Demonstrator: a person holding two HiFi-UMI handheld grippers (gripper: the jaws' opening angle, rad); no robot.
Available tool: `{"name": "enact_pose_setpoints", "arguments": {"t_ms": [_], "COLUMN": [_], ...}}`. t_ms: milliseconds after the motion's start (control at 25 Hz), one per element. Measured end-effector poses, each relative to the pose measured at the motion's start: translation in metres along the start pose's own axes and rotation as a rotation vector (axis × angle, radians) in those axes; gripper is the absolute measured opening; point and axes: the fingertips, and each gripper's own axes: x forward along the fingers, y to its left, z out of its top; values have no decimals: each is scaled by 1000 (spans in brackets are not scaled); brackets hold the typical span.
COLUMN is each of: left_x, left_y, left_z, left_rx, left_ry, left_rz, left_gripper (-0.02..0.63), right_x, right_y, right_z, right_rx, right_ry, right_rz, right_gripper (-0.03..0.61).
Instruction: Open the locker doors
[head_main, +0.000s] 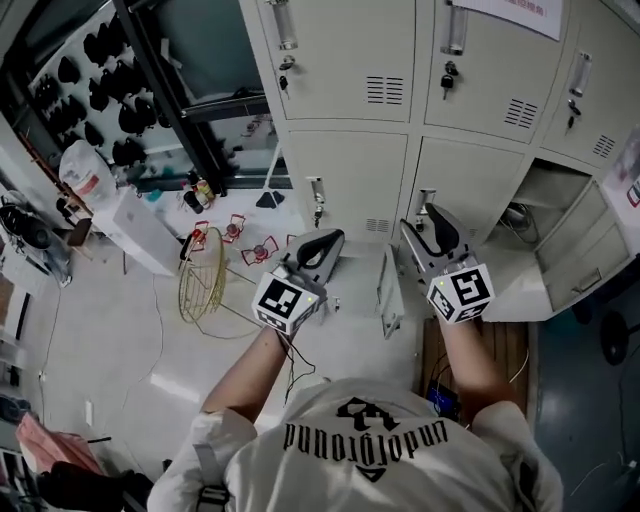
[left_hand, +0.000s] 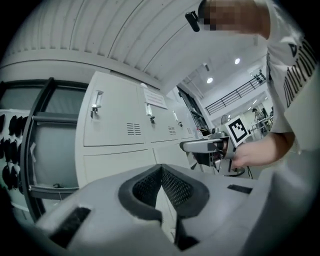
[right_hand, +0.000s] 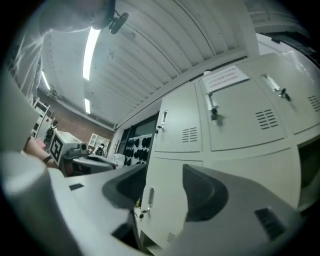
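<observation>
Both claws empty: left claw (left_hand: 161, 167) clenched, right claw (right_hand: 165, 167) released. I judge the stiff locker door (right_hand: 167, 205) light; I'd pinch its handle (right_hand: 150, 196).

The lockers (head_main: 350, 60) stand ahead, with the left gripper (head_main: 328, 242) and right gripper (head_main: 427, 216) side by side before the lower row. An open compartment (head_main: 560, 215) lies to their right. A wire basket (head_main: 203, 275) sits on the floor (head_main: 130, 330) to their left.

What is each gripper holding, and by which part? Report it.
Nothing is held. The left gripper is shut and empty; the right gripper is open, the locker door beyond it untouched.
</observation>
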Motion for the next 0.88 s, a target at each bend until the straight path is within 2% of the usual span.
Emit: {"name": "enact_pose_setpoints", "arguments": {"t_ms": [240,440,640,880], "left_x": [-64,-96,-100,-79], "left_y": [82,137,172,196], "left_z": [24,34,53,76], "left_rx": [69,27,42,115], "left_ry": [-18,-31,-53,-72], "left_rz": [-1,9,24,17], "left_gripper": [8,8,8,8], "right_x": [88,141,184,231], "right_y": [63,92,95,80], "right_z": [47,88,114,133], "right_rx": [-42,-115,-148,-153], "right_ry": [-39,-91,-88,-81], "right_rz": [35,33,45,41], "right_gripper": [209,193,183,166]}}
